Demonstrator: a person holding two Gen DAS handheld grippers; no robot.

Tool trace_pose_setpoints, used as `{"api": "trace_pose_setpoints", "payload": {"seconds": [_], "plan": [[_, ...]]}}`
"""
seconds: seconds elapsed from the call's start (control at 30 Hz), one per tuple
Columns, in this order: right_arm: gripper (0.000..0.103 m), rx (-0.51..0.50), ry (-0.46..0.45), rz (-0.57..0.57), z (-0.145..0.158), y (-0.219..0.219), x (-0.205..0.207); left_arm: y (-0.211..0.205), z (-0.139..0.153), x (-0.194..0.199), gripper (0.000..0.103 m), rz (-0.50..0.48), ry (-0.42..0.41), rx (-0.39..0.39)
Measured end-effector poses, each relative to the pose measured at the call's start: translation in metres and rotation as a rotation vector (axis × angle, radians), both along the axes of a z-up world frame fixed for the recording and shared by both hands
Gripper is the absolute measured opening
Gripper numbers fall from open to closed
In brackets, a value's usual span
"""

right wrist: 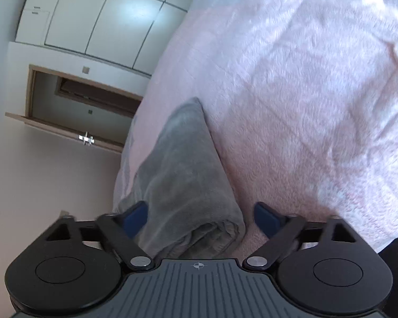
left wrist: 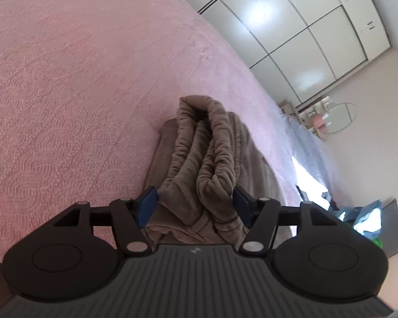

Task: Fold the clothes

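The left gripper (left wrist: 195,206) squeezes the bunched waistband of the brown pants (left wrist: 199,159). The right gripper (right wrist: 200,218) is open around their folded end on the pink bedspread (right wrist: 305,92).

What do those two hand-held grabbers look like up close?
Both look alike: the left gripper and right gripper have matte black linkage arms with silver pivot pins, blue pads on the fingers, round black side discs and a ribbed grey body.
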State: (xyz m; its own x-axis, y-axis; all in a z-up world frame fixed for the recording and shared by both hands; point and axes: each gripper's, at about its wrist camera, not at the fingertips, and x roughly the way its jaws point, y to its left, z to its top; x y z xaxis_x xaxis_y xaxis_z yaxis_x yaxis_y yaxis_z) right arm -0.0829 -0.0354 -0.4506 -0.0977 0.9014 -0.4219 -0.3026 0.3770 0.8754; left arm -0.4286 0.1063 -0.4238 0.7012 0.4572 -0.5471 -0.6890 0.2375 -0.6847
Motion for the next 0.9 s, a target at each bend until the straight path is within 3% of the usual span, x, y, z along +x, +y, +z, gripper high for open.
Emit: {"api": "trace_pose_setpoints", "payload": {"seconds": [0.03, 0.13, 0.23, 0.33, 0.43, 0.53, 0.6, 0.77, 0.8, 0.9], "plan": [[0.072, -0.007, 0.006, 0.005, -0.003, 0.007, -0.001, -0.001, 0.001, -0.001, 0.046, 0.002, 0.016, 0.012], [0.062, -0.028, -0.056, 0.015, 0.001, 0.021, -0.002, -0.006, 0.006, 0.003, 0.040, -0.012, 0.078, 0.079], [0.053, -0.059, -0.209, 0.068, 0.006, 0.015, -0.010, -0.011, 0.006, 0.008, 0.040, -0.029, 0.140, 0.135], [0.050, -0.110, -0.356, 0.128, 0.000, -0.001, -0.021, -0.013, -0.007, 0.012, 0.043, -0.036, 0.159, 0.136], [0.051, -0.147, -0.370, 0.153, -0.009, 0.004, -0.024, -0.018, -0.003, 0.012, 0.045, -0.036, 0.182, 0.147], [0.053, -0.172, -0.376, 0.180, 0.007, 0.007, -0.019, -0.015, 0.017, 0.016, 0.042, -0.046, 0.203, 0.140], [0.055, -0.185, -0.410, 0.180, 0.020, -0.003, -0.015, -0.016, 0.040, 0.018, 0.037, -0.036, 0.231, 0.191], [0.056, -0.160, -0.652, 0.169, 0.064, 0.017, -0.017, -0.004, 0.092, 0.037, 0.036, -0.050, 0.226, 0.333], [0.056, -0.151, -0.690, 0.179, 0.070, 0.026, -0.018, 0.001, 0.098, 0.046, 0.032, -0.067, 0.235, 0.354], [0.055, -0.135, -0.740, 0.221, 0.077, 0.064, -0.019, 0.021, 0.105, 0.087, 0.026, -0.155, 0.286, 0.399]]}}
